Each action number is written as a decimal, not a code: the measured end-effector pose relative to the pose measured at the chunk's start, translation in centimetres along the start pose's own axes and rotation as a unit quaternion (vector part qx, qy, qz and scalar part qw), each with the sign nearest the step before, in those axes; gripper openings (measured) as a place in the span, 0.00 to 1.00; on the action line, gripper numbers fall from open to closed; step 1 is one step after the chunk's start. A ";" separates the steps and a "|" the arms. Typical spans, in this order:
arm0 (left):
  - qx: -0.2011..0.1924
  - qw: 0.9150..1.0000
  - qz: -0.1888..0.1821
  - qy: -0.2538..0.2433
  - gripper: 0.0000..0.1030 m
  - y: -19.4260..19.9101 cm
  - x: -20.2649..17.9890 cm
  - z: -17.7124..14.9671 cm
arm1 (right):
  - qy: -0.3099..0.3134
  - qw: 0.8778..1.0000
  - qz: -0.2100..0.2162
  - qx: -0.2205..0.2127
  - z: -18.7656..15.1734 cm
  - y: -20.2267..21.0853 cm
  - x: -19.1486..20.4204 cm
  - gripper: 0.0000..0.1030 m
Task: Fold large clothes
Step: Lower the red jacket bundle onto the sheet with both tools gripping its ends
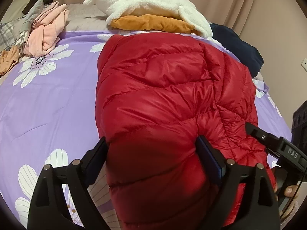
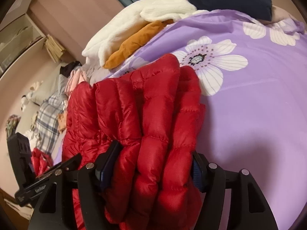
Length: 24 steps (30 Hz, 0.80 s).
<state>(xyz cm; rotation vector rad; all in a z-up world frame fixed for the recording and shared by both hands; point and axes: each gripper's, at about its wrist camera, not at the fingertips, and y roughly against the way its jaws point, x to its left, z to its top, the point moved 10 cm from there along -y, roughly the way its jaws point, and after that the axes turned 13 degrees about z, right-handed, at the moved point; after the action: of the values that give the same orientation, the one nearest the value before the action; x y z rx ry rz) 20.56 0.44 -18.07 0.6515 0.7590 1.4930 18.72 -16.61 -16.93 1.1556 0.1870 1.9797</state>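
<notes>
- Left wrist view: the left gripper [image 1: 151, 153] stands wide, its two fingers straddling the near end of one red puffer jacket [image 1: 168, 88], which lies at frame centre on the purple floral bedsheet [image 1: 48, 99]. Whether the pads press the fabric I cannot tell.
- At top, one white fleece [image 1: 145, 0] lies on one orange garment [image 1: 153, 24]; one pink garment [image 1: 48, 28] sits upper left, one navy garment [image 1: 236, 48] upper right.
- Right wrist view: the right gripper [image 2: 155, 163] is clenched on a thick bunch of the jacket filling the gap, with both pads against the fabric.
- The left gripper shows at the lower left edge.
</notes>
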 end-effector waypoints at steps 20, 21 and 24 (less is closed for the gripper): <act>-0.004 0.999 0.023 -0.025 0.87 0.7 -0.4 -0.7 | 0.202 0.979 -0.030 0.026 0.3 -3.9 7.0 0.36; -0.004 0.999 0.025 -0.027 0.87 0.6 -0.4 -0.7 | 0.197 0.979 -0.031 0.031 0.4 -4.3 6.6 0.36; -0.004 0.999 0.025 -0.031 0.87 0.2 -0.5 -0.8 | 0.187 0.981 -0.030 0.040 0.2 -4.6 6.0 0.36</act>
<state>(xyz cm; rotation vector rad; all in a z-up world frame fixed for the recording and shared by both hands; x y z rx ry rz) 19.78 -0.17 -18.37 0.7119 0.6931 1.5133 20.04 -9.42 -15.10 0.8062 0.4941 2.1368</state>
